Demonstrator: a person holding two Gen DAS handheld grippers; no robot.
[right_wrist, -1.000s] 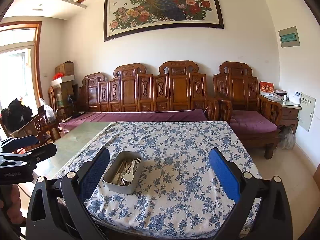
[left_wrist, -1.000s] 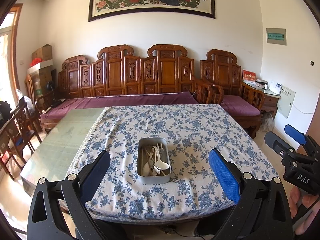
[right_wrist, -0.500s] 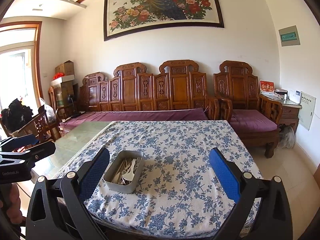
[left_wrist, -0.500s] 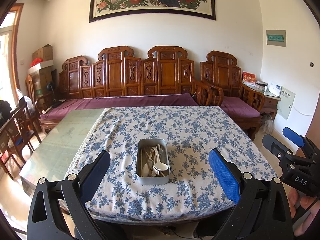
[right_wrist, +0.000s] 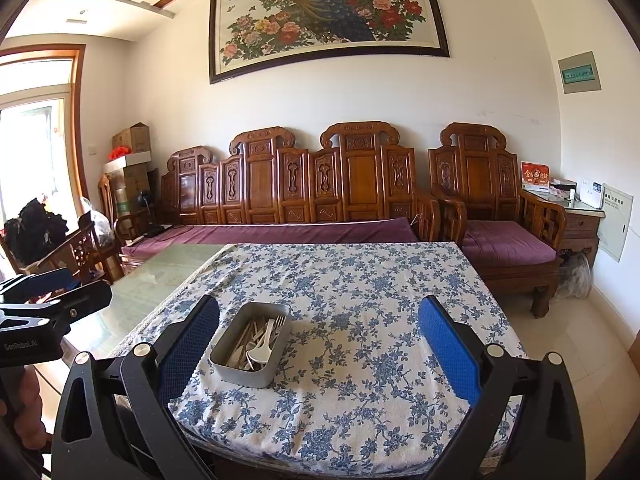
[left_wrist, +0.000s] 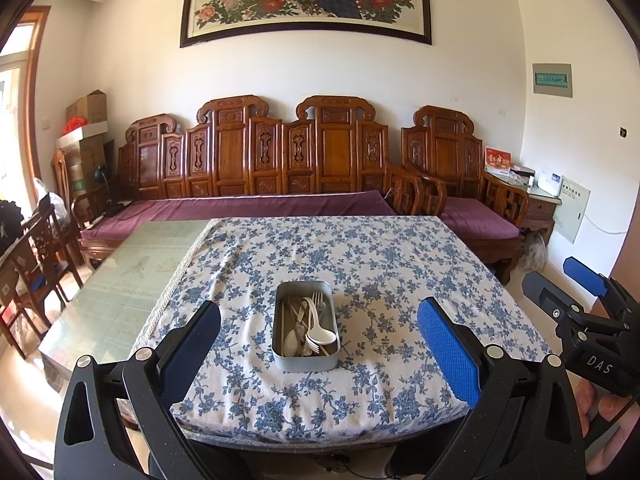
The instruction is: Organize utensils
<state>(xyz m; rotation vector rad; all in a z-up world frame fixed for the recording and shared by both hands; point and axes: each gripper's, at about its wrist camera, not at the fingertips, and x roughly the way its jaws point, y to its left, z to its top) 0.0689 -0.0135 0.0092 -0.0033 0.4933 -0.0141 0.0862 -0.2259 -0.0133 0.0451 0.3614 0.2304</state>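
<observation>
Both grippers have drifted slightly; left gripper (left_wrist: 318,354) and right gripper (right_wrist: 319,354), jaws apart and empty, should descend squarely over the tin (left_wrist: 306,326).

Both my wrist views look forward from the counter's (left_wrist: 400,400) near edge, side by side, sharing the tin (left_wrist: 306,326) and sofa (right_wrist: 304,200).

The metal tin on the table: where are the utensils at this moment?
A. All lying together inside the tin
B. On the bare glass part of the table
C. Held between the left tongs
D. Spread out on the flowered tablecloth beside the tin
A: the white spoon, the fork and the other utensils lie piled inside the metal tin, which stands on the flowered tablecloth; both tongs are open and hold nothing.
</observation>
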